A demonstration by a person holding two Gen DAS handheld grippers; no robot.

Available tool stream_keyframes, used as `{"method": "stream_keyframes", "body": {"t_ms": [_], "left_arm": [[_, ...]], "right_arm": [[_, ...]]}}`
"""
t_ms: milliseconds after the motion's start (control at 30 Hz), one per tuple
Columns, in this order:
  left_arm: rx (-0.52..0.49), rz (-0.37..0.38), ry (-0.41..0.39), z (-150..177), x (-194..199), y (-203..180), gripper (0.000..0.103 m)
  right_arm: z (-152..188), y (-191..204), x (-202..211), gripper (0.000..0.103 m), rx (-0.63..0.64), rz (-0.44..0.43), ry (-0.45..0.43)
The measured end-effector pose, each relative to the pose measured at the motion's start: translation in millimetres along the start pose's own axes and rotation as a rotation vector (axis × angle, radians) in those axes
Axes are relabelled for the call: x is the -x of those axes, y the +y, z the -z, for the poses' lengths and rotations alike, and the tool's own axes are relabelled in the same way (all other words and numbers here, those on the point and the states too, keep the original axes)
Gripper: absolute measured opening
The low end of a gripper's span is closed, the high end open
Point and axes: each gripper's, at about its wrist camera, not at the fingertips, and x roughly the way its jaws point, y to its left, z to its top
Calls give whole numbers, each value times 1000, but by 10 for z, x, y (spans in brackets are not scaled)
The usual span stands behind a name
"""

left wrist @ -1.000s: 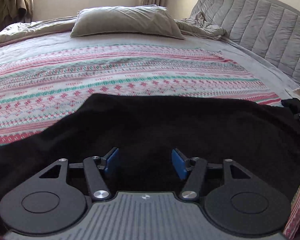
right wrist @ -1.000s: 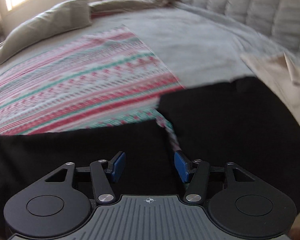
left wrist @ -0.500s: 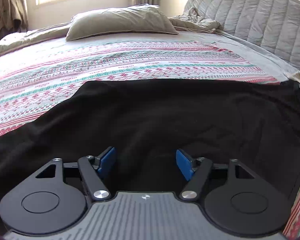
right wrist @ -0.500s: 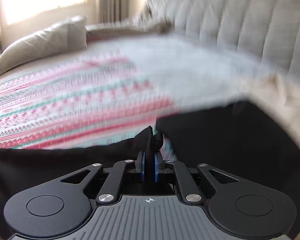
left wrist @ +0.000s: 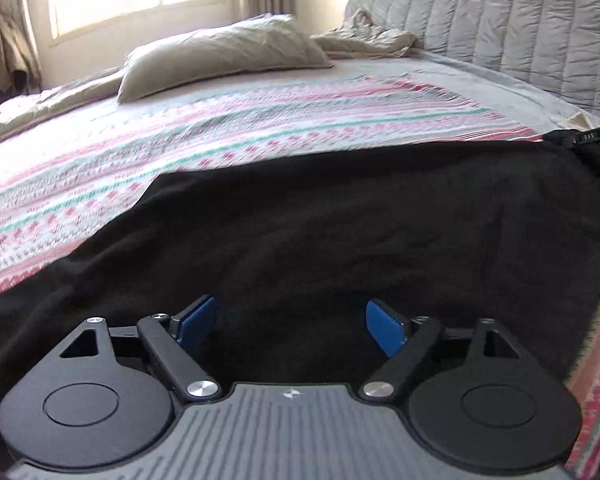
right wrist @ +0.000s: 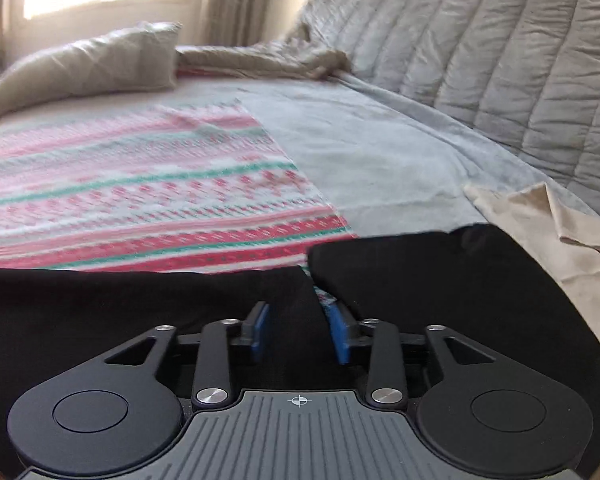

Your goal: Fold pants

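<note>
Each handheld black two-finger gripper, the left gripper [left wrist: 290,330] and the right gripper [right wrist: 300,332], shares one build: a grey ribbed plastic housing with a small white mark (crosshair on the right). Flanking that housing sit round black discs, silver screw heads and black link arms carrying blue rubber pads [left wrist: 384,332].

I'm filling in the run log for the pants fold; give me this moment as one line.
left gripper: open, jaws just widened, above black pants | right gripper: open, jaws just reopened, over pants edge | pants on striped blanket
</note>
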Motion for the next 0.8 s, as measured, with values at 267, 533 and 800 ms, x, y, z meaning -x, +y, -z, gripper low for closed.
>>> {"method": "stream_keyframes", "body": {"t_ms": [267,533,800], "left_arm": [[-95,180,-50,-245,-173,-703,85],[-120,230,-5,185,-104,-799,86],[-131,298,44,535,379,-556,86]], "right_arm": [[120,1120,955,55,299,-469,-35],[502,1394,708,57,332,-553,76],[852,174,826,55,149,-488,83]]}}
